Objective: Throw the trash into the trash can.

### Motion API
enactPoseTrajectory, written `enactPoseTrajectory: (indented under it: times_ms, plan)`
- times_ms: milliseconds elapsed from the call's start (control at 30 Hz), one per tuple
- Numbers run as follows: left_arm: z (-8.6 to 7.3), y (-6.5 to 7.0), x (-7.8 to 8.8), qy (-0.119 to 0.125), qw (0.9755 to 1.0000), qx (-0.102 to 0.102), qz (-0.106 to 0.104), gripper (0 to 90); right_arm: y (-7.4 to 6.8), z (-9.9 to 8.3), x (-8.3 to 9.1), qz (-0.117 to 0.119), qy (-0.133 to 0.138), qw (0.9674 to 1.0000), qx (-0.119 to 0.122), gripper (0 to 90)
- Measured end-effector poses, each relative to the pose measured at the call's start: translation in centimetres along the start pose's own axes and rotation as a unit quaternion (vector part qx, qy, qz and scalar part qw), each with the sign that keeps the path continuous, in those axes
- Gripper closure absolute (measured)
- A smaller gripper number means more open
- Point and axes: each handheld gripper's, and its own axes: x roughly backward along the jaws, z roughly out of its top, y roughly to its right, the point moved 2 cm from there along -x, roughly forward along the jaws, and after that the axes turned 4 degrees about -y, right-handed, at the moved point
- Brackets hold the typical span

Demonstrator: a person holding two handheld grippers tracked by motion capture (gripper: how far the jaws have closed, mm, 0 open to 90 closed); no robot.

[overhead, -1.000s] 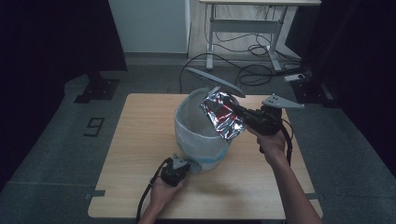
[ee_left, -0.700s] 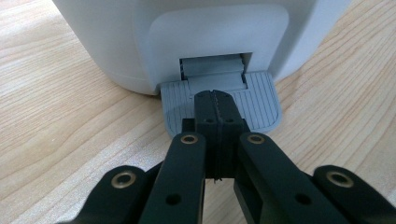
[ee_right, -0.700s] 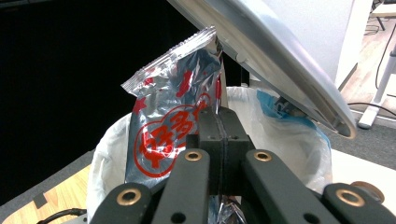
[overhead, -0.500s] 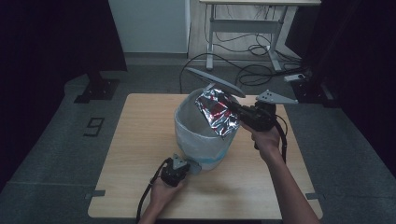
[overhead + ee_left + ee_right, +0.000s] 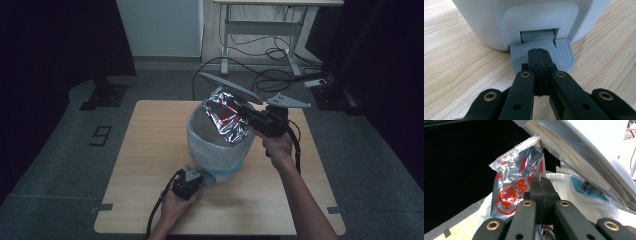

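Wooden counter (image 5: 145,165) carries one big thing near its middle, a pale pedal bin (image 5: 220,150) lined with a white bag (image 5: 584,192) that has some blue on it. The bin stands close to the person's side, so both hands can reach it without stretching. Its grey lid (image 5: 230,86) is tipped up and back, and I judge this is because the pedal is held down; the mouth of the bin is therefore free for something to go in. The silver snack packet (image 5: 227,116) with red print is held up at the rim of the bin, under the raised lid and over the opening, tilted with its top edge up. The right gripper (image 5: 250,120) pinches it by one side, its jaws pressed together on the foil, which lets the packet hang over the mouth and, I think, drop into the bag when the jaws let go. The left gripper (image 5: 539,53) lies low on the counter at the foot of the bin; its jaws are pressed together with nothing between them, and their tip rests on the ribbed grey pedal (image 5: 564,53). A closed tip gives one firm point to press with, so this hand seems to serve only to keep the lid open.
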Motion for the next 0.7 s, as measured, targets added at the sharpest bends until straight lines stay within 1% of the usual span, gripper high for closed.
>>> enactPoseTrajectory:
  times_ms: [200,367,400,500,533,567,700]
  plan:
    - [0.0,0.0,0.0,0.000,1.0000,0.000,0.000,90.0,-0.3,0.5,-0.4,-0.001,0.003,1.0000,-0.002,89.3]
    - [0.0,0.0,0.0,0.000,1.0000,-0.001,-0.001,90.0,-0.5,0.4,-1.0,-0.003,-0.003,1.0000,0.005,88.3]
    - [0.0,0.0,0.0,0.000,1.0000,-0.001,0.000,90.0,-0.5,0.3,-1.1,-0.004,-0.005,1.0000,0.007,86.2]
    - [0.0,0.0,0.0,0.000,1.0000,-0.002,0.001,90.0,-0.5,0.1,-1.4,-0.008,-0.012,0.9998,0.014,70.3]
    - [0.0,0.0,0.0,0.000,1.0000,-0.001,0.000,90.0,-0.5,0.0,-1.4,-0.014,-0.013,0.9997,0.017,65.8]
    - [0.0,0.0,0.0,0.000,1.0000,-0.001,-0.001,90.0,-0.5,-0.1,-1.4,-0.017,-0.013,0.9996,0.019,63.3]
    - [0.0,0.0,0.0,0.000,1.0000,-0.001,-0.001,90.0,-0.3,-0.5,-1.2,-0.027,-0.016,0.9992,0.025,58.8]
